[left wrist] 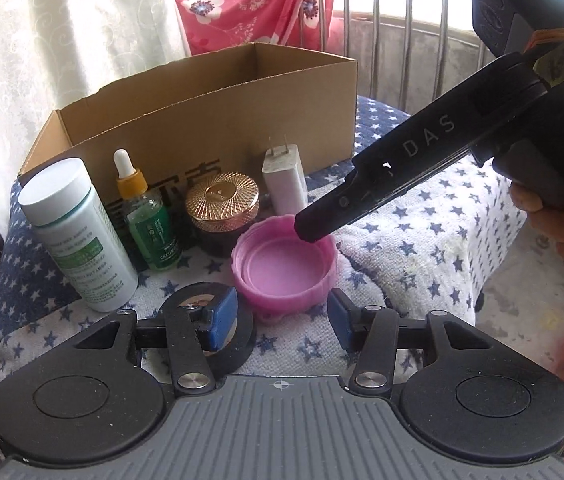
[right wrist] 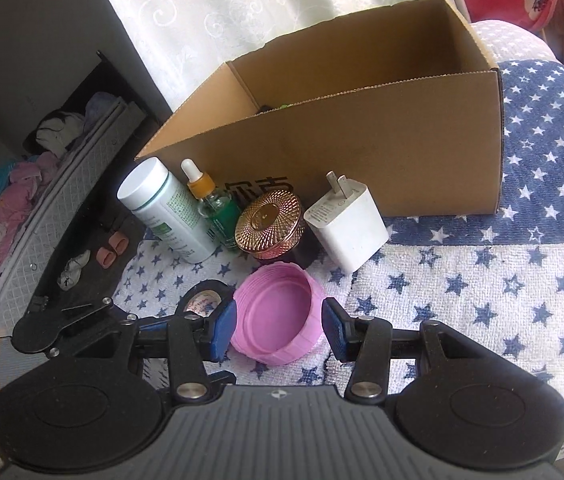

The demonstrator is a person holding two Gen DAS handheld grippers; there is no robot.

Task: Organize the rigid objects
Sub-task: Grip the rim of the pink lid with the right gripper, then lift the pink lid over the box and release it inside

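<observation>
A pink lid lies open side up on the star-print towel. My left gripper is open just short of the lid, with nothing between its blue pads. A black tape roll lies under its left finger. My right gripper reaches in from the right and hovers open over the lid's far rim, its pads not pressing on it. Behind stand a white bottle, a dropper bottle, a gold-lidded jar and a white charger.
An open cardboard box stands behind the row, something green low inside it. A curtain hangs at the back and metal bars at the right. The towel's left edge drops to a floor with slippers.
</observation>
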